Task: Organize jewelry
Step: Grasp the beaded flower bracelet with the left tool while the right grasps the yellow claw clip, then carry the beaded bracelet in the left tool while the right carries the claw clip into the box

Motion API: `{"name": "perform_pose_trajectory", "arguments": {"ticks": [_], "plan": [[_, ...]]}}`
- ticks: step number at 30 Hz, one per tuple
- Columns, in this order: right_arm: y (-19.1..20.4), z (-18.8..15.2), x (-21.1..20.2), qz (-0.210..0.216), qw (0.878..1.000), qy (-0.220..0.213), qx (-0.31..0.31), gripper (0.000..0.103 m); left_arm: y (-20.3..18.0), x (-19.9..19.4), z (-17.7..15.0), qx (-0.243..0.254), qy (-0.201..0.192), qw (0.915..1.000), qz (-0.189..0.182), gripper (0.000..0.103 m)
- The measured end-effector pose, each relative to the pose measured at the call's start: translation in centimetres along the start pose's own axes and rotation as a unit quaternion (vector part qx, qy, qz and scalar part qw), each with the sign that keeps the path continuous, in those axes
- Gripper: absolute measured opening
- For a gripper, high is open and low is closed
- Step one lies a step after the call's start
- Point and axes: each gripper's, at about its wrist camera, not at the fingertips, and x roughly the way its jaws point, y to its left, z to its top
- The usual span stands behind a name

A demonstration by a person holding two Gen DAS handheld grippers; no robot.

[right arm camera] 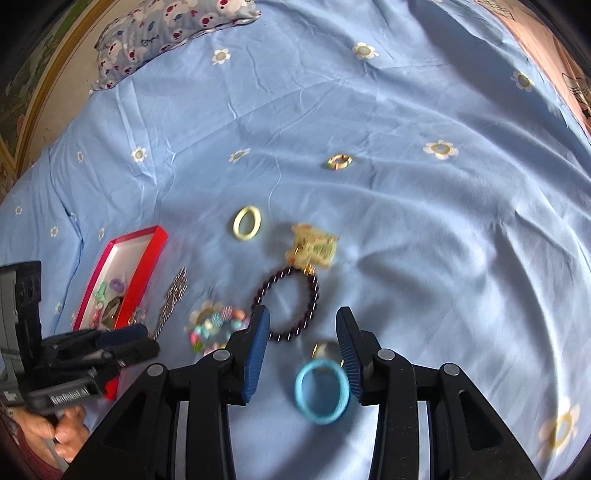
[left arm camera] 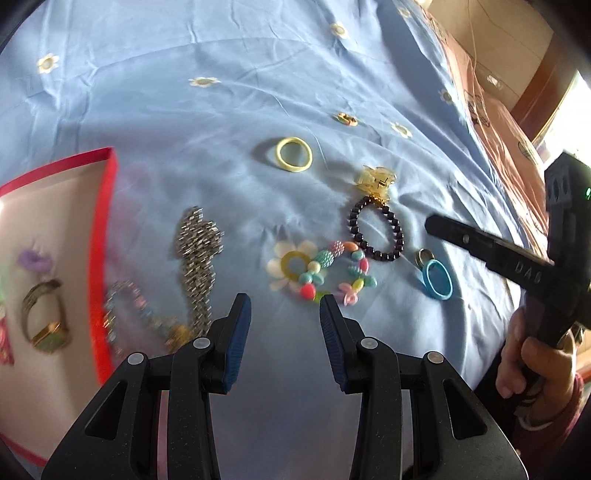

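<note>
The left gripper (left arm camera: 284, 302) has its blue-padded fingers apart with nothing between them, hovering over bare blue bedsheet (left arm camera: 192, 110) at lower centre of the left wrist view. Just upper left of it lies a silver chain (left arm camera: 197, 254), its long axis running from upper centre down toward the left finger. To the right of it a pastel bead bracelet (left arm camera: 328, 273) sprawls beside a printed flower. Above that sits a dark bead bracelet (left arm camera: 375, 230), an oval stretched up and down the frame, its gold clasp at the top touching a pale yellow hair claw (left arm camera: 375, 179). A yellow ring (left arm camera: 294, 154) lies further up, apart from the rest. At the left edge a red-rimmed box (left arm camera: 107, 236) holds a gold ring (left arm camera: 46, 319) and small blurred pieces. In the right wrist view the right gripper (right arm camera: 303, 328) also stands with fingers apart, gripping nothing; a blue ring (right arm camera: 322, 393) lies on the sheet between them, near the right pad, with a small metal ring (right arm camera: 325, 349) just above it. A small gold hoop (right arm camera: 339, 162) rests alone at upper centre, and a patterned pillow (right arm camera: 173, 33) fills the upper left.
</note>
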Motion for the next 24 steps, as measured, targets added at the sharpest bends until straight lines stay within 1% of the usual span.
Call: {"name": "perform_pose_trajectory", "arguments": {"ticks": [5, 10, 15, 16, 17, 18, 19, 20, 22, 24], "plan": [[0.1, 2.0, 1.0, -0.002, 1.000, -0.003, -0.009, 0.039, -0.6, 1.8, 1.1, 0.013, 0.012, 0.9998, -0.006, 0.037], [1.1, 4.1, 2.3, -0.009, 0.999, -0.003, -0.049, 0.039, -1.0, 3.6, 1.6, 0.025, 0.029, 0.9992, -0.007, 0.037], [1.4, 5.0, 4.5, -0.024, 0.997, 0.011, -0.074, 0.038, -1.2, 4.4, 1.6, 0.033, 0.027, 0.9991, -0.008, 0.037], [1.3, 5.0, 4.9, -0.027, 0.997, 0.015, -0.076, 0.036, -1.3, 4.4, 1.6, 0.037, 0.025, 0.9990, -0.006, 0.032], [1.2, 5.0, 5.5, -0.032, 0.996, 0.021, -0.079, 0.032, -1.4, 4.5, 1.6, 0.042, 0.024, 0.9988, -0.005, 0.017], [1.2, 4.9, 5.8, -0.036, 0.996, 0.024, -0.082, 0.017, -1.4, 4.6, 1.6, 0.045, 0.025, 0.9987, -0.006, 0.011], [1.3, 4.9, 5.9, -0.036, 0.996, 0.025, -0.084, 0.013, -1.4, 4.6, 1.7, 0.045, 0.024, 0.9986, -0.010, 0.008], [1.3, 4.8, 5.8, -0.035, 0.995, 0.023, -0.086, 0.013, -1.3, 4.6, 1.7, 0.043, 0.022, 0.9988, -0.014, 0.008], [1.5, 4.6, 5.5, -0.033, 0.995, 0.020, -0.091, 0.004, -1.2, 4.4, 1.7, 0.042, 0.016, 0.9989, -0.016, 0.008], [1.9, 4.4, 4.9, -0.036, 0.995, 0.015, -0.096, 0.003, -1.2, 4.0, 1.6, 0.039, 0.008, 0.9990, -0.019, 0.008]]}}
